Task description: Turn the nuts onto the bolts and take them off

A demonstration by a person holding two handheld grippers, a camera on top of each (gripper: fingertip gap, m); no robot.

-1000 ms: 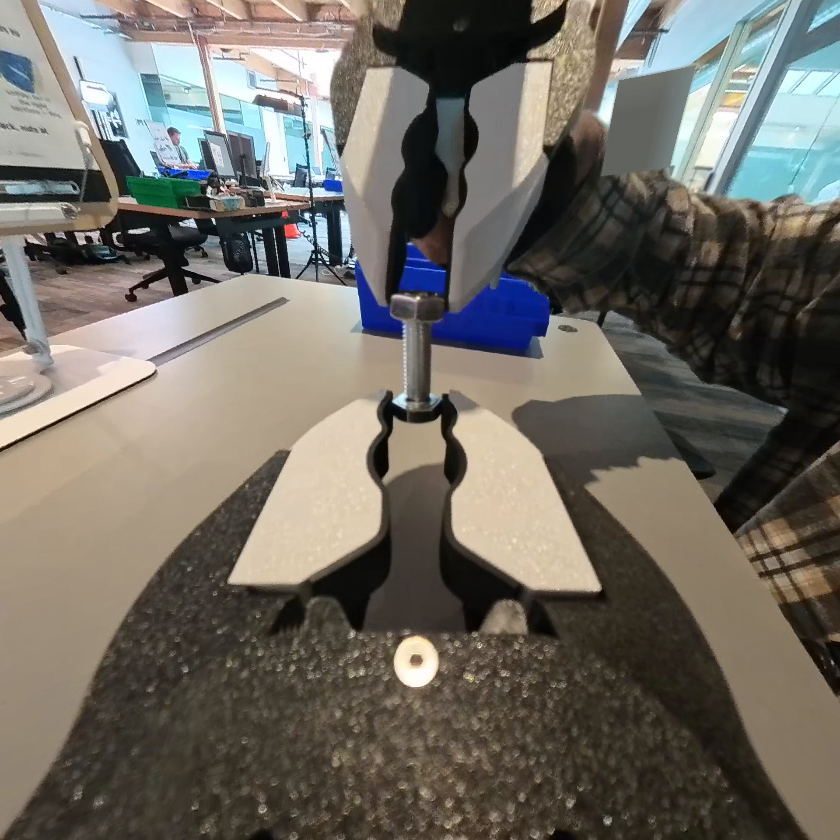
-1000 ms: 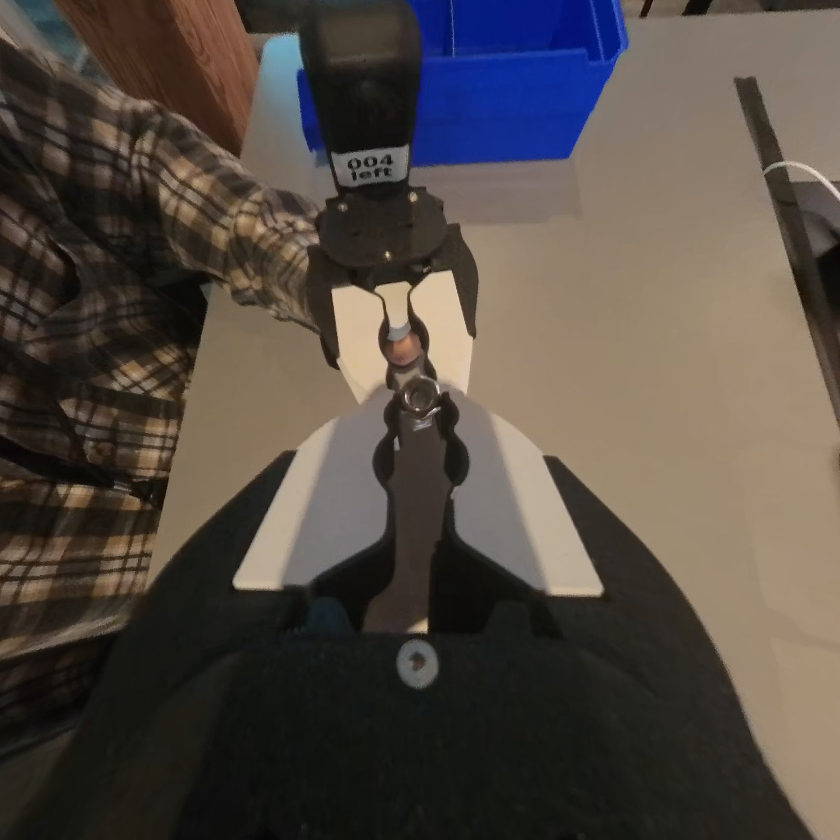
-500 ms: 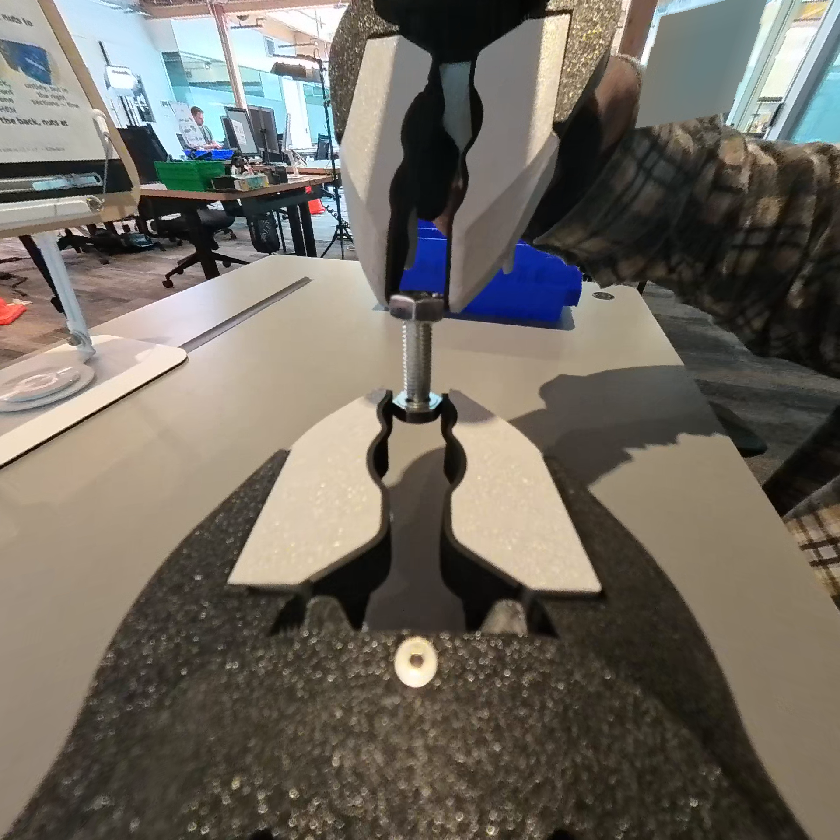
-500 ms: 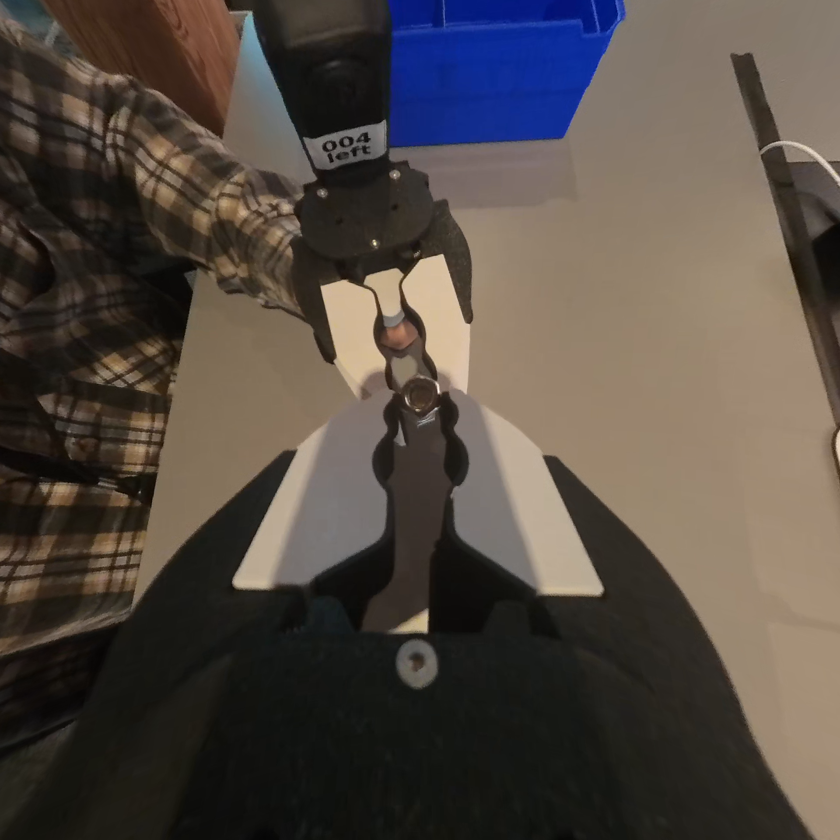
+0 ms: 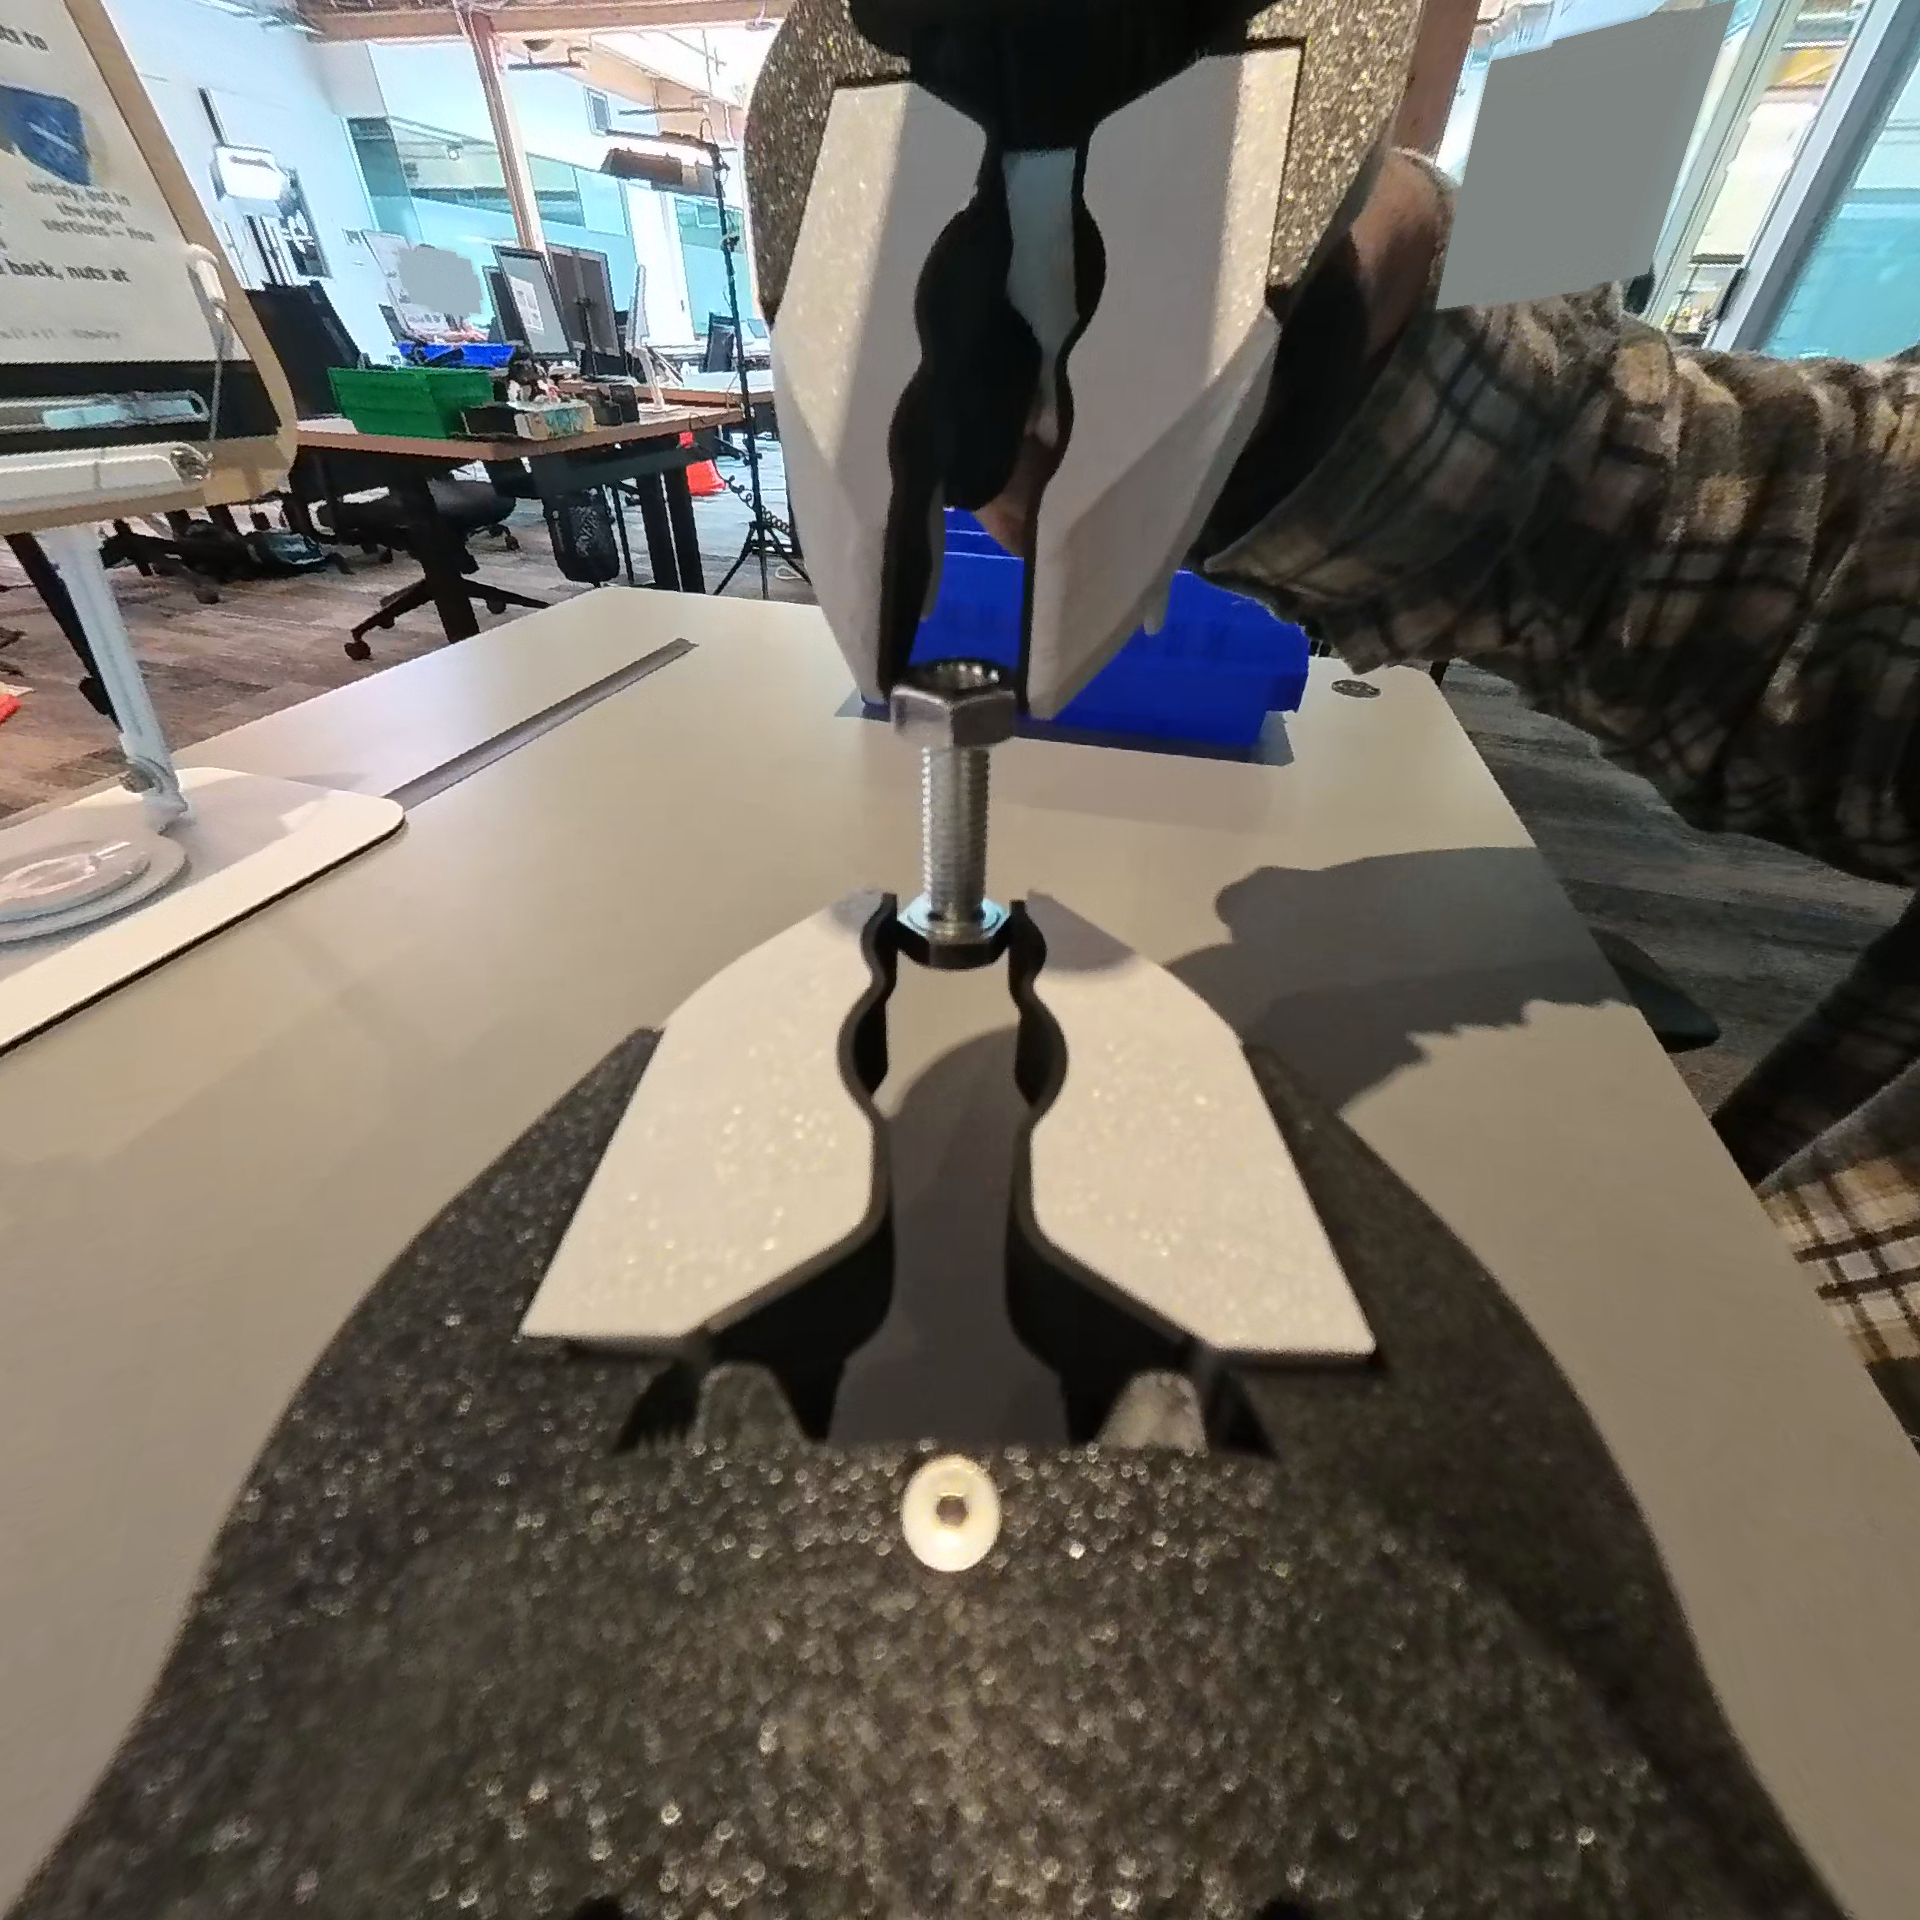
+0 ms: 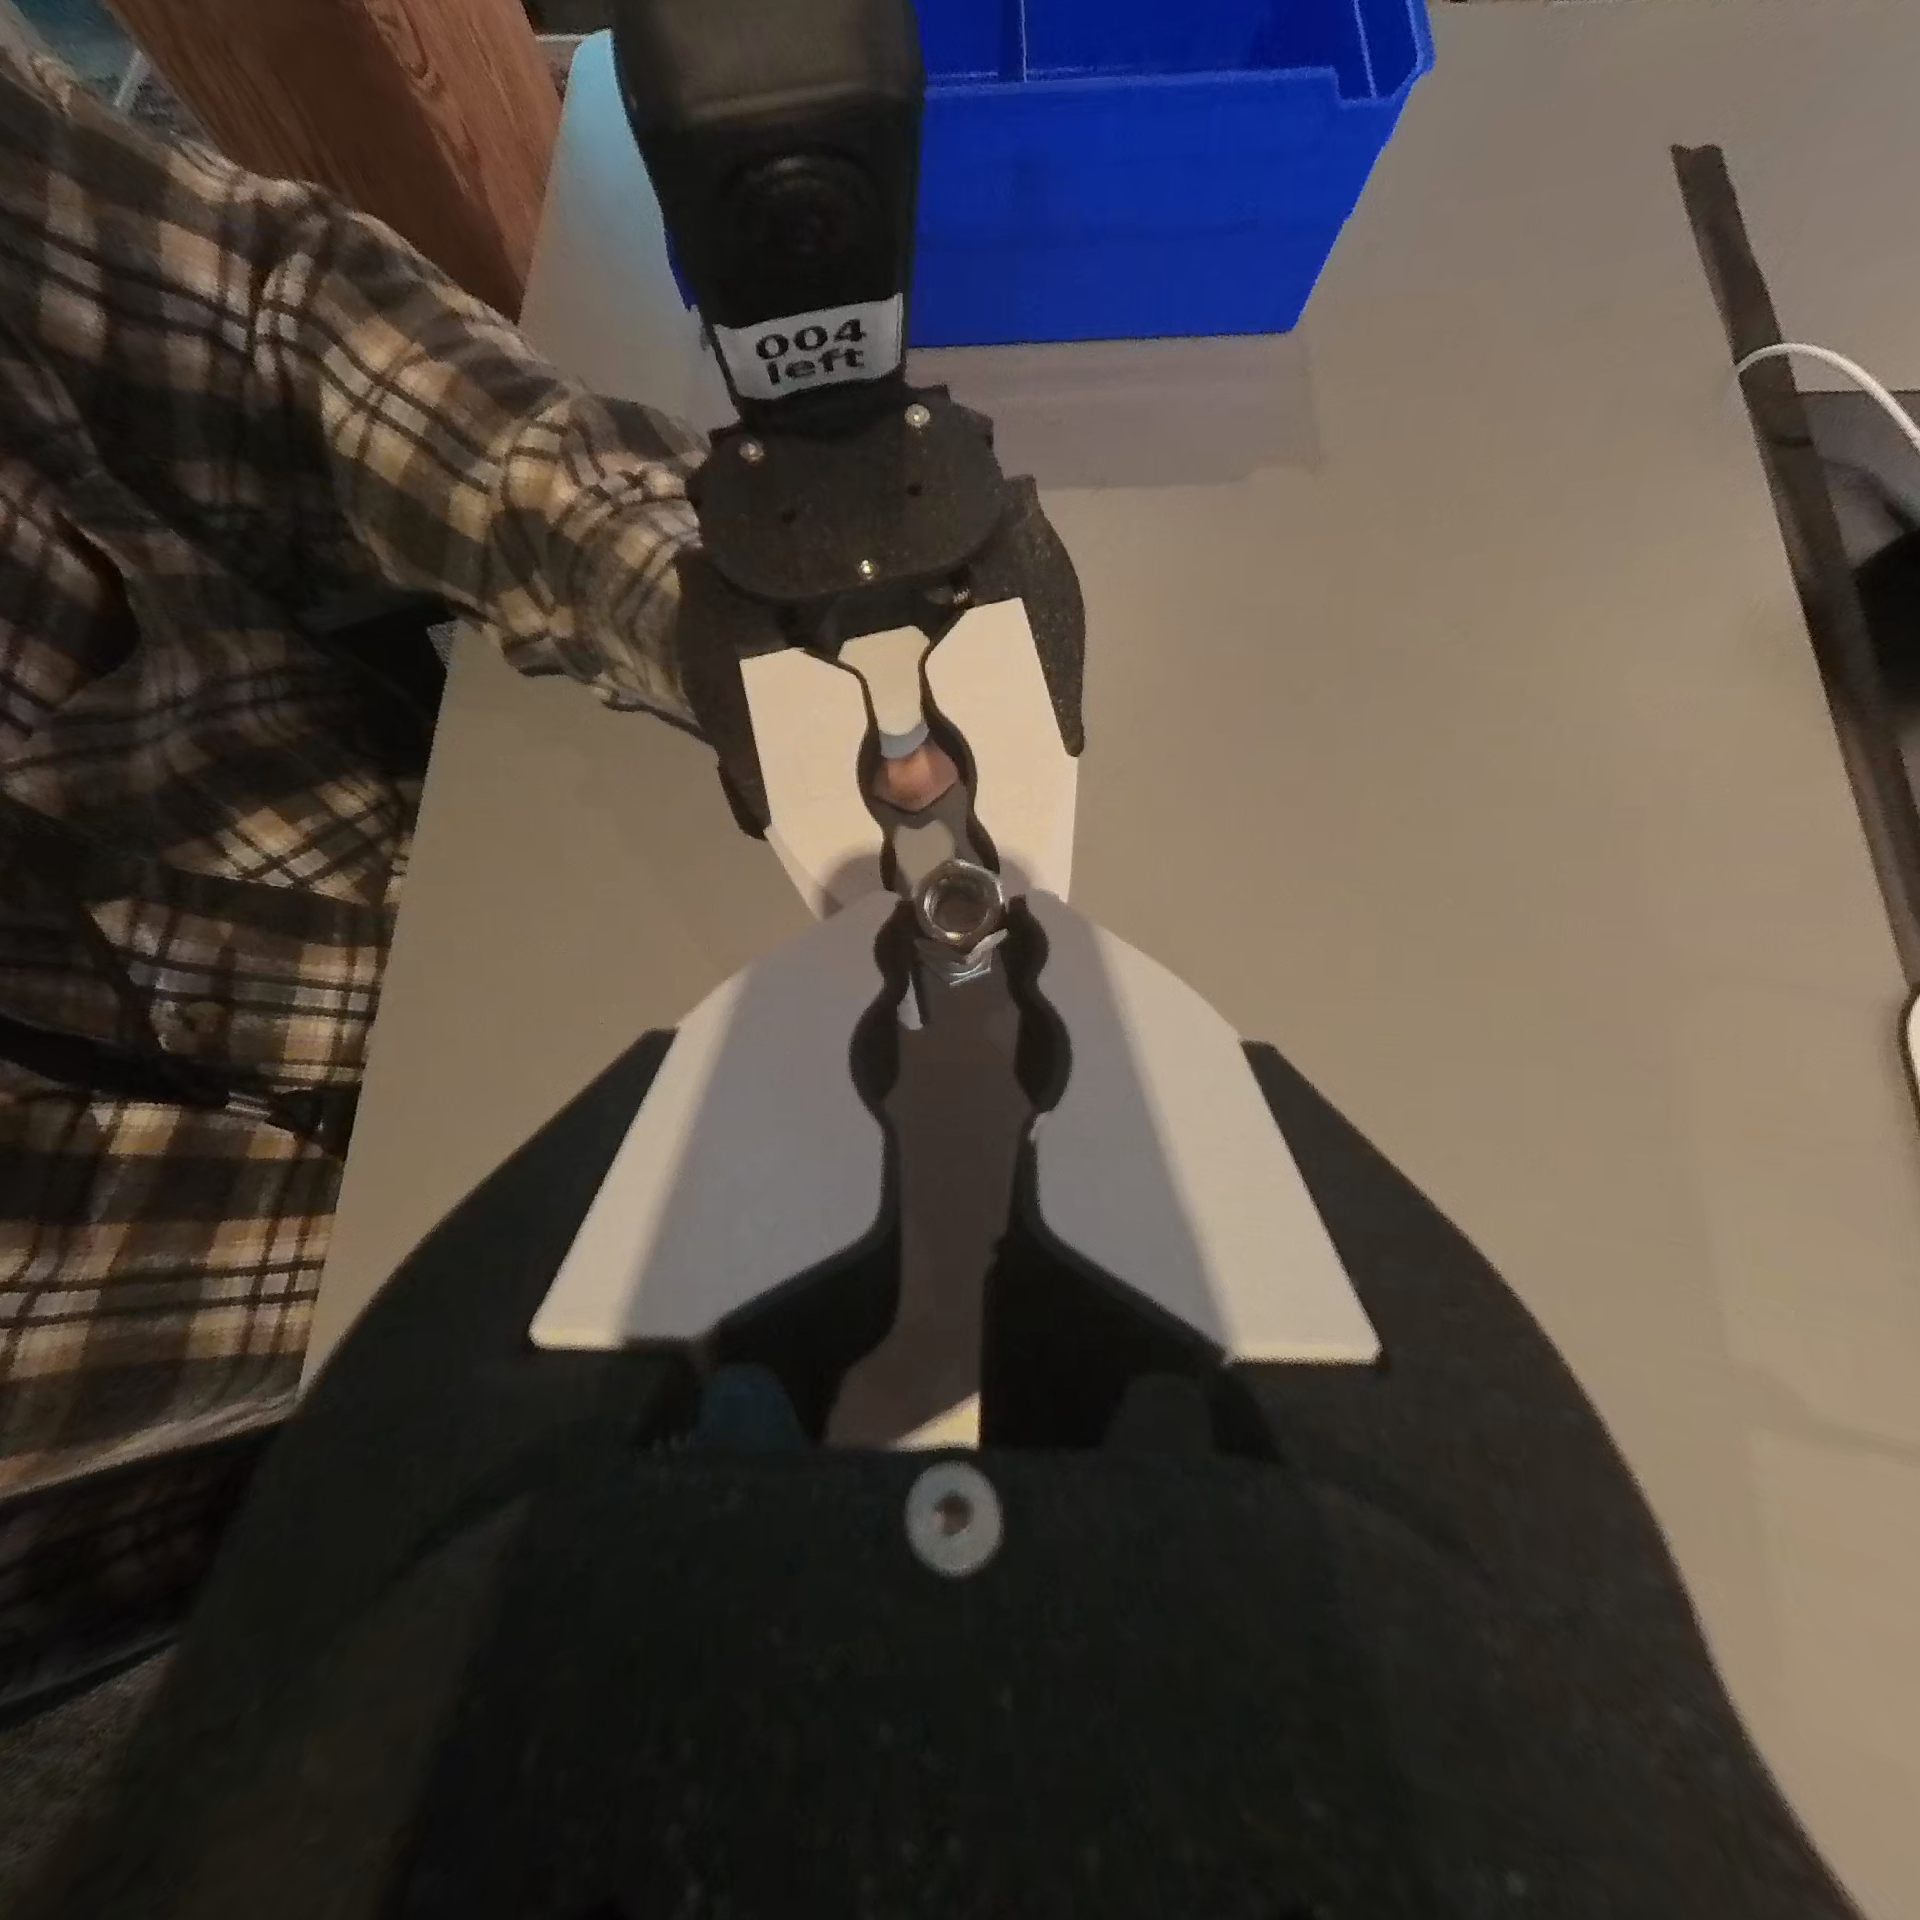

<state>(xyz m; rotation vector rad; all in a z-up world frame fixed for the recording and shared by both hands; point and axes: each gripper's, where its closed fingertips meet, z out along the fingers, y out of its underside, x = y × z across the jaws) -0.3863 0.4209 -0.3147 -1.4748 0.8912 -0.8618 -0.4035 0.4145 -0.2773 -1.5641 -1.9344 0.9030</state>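
Nut sitting atop bolt at 12 o'clock — right gripper clenching it, left gripper clenching bolt head; tilting risking cross-threading.

My left gripper holds the bolt upright by its lower end above the table. My right gripper comes down from above onto the nut at the bolt's top. Behind them a bin sits at the table's far edge. A stand rests at far left.
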